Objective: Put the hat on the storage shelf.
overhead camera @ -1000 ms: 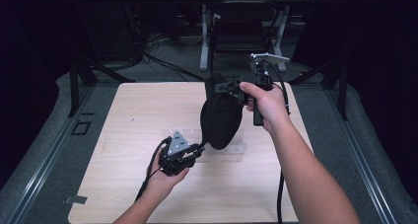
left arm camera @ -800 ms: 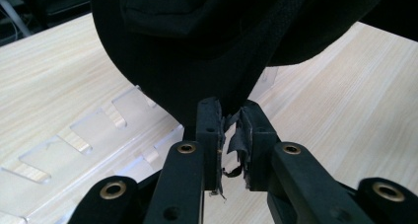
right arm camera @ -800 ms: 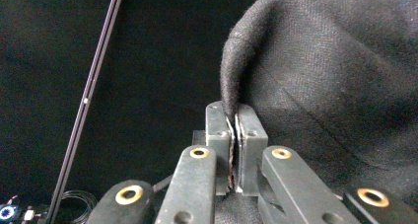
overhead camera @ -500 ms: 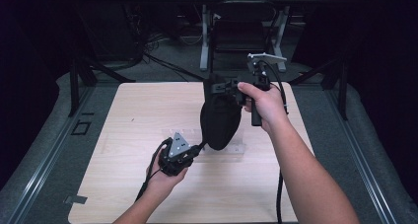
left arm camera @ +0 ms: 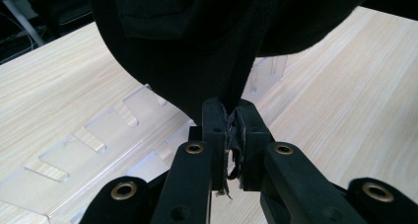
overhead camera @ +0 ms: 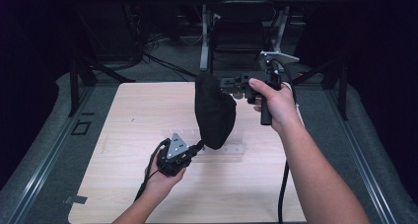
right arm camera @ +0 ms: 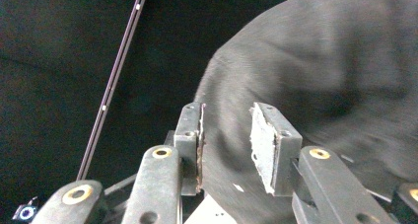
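Black jaws of the left gripper (left arm camera: 230, 135) are pinched tight on a fold at the lower edge of a black, soft fabric pouch or bag (left arm camera: 197, 46); a little of the cloth is squeezed between the pads and frayed threads hang beneath them; in the high view this left gripper (overhead camera: 194, 147) sits low over the near middle of the table, held in the person's left hand (overhead camera: 165, 172), with a grey three-cornered plate on top. From that pinch the black fabric (overhead camera: 214, 113) rises up and away, hanging as a rounded, drooping shape above the table; its upper end reaches the right gripper (overhead camera: 224, 83), which the person's right hand (overhead camera: 273, 103) holds higher and farther back, level with the far edge of the table. Seen in the right gripper view, the right gripper (right arm camera: 226, 135) has its jaws parted, having just been opening; the dark cloth (right arm camera: 320, 66) lies behind and between them, blurred, and the pale worn pads do not press on it. Beneath the fabric lies a clear acrylic rack with notched slots (left arm camera: 98, 135), flat on the pale wood-grain table (overhead camera: 123, 115); in the high view the rack (overhead camera: 231, 150) sits just beyond the left gripper, its lower edge of cloth hanging close over it. A black cable (overhead camera: 283, 184) trails down from the right gripper beside the forearm; grey carpet and dark metal stands surround the table.
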`<state>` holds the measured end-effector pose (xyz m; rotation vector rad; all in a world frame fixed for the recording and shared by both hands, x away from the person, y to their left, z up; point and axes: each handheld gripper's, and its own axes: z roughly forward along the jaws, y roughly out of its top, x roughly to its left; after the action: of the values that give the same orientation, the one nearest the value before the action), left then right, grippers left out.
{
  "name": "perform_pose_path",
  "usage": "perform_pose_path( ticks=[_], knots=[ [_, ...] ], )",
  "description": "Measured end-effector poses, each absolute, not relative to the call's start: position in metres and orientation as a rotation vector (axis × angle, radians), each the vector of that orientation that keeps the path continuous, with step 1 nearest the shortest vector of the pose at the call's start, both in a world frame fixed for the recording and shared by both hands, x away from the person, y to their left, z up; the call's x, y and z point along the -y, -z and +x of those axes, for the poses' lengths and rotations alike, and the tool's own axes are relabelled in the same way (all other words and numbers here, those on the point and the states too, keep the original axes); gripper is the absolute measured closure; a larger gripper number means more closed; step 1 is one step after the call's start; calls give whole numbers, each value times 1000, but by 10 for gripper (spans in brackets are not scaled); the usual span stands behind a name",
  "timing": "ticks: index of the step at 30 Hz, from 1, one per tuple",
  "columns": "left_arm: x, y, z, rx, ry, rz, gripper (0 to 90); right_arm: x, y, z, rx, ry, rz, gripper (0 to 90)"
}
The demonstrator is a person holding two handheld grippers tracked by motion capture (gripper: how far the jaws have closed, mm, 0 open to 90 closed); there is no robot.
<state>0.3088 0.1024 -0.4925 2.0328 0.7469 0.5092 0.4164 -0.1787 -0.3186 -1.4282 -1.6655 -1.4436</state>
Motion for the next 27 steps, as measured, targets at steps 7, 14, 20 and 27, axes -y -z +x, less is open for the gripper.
perform_pose_path(
  ticks=[7, 14, 20, 27],
  knots=[
    [-107, 496, 309, -754, -493, 2031, 861, 194, 320, 413, 1655, 1448, -1453, 658],
    [-113, 501, 309, -781, -483, 2023, 863, 204, 324, 412, 1645, 1444, -1467, 663],
    [-119, 511, 310, -816, -473, 2042, 864, 211, 325, 410, 1647, 1450, -1472, 665],
    [-127, 527, 310, -824, -471, 2060, 861, 221, 326, 408, 1641, 1456, -1501, 659]
  ],
)
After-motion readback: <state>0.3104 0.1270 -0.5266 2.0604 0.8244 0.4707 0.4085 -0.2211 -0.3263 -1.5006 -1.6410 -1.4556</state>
